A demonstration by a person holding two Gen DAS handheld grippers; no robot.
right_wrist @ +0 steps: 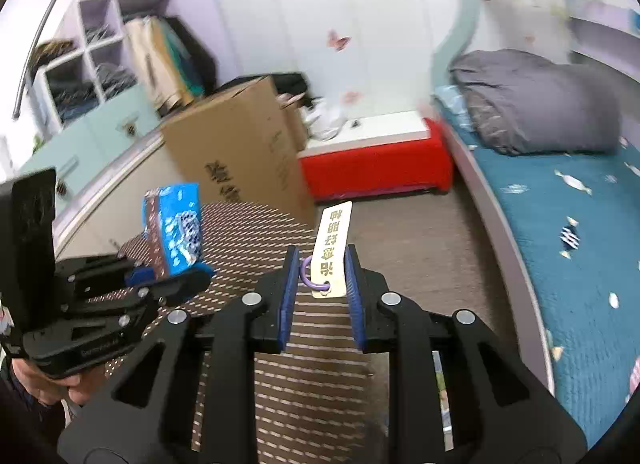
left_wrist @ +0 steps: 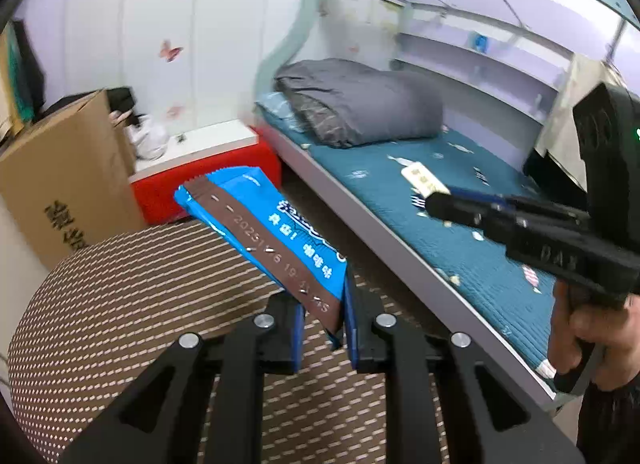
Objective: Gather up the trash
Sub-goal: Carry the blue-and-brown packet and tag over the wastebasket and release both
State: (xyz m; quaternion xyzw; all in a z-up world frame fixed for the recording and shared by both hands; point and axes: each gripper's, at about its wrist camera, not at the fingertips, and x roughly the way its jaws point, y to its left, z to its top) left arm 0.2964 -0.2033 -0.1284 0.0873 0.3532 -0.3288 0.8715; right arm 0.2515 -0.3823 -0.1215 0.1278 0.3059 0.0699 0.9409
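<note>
Glossy blue wrapper [left_wrist: 264, 232] pinched in left gripper [left_wrist: 324, 320] fingers; flat cream tag [right_wrist: 332, 252] in right gripper [right_wrist: 322, 288] fingers.

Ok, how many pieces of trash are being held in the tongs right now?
2. A blue snack wrapper is clamped in the left tongs, and a cream tag with a purple ring is clamped in the right tongs. More trash may lie out of view.

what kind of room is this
Most likely a bedroom, perhaps a child's: a bed with a teal sheet and folded grey duvet, butterfly stickers on the wall, and cubby shelves of stored things.
</note>
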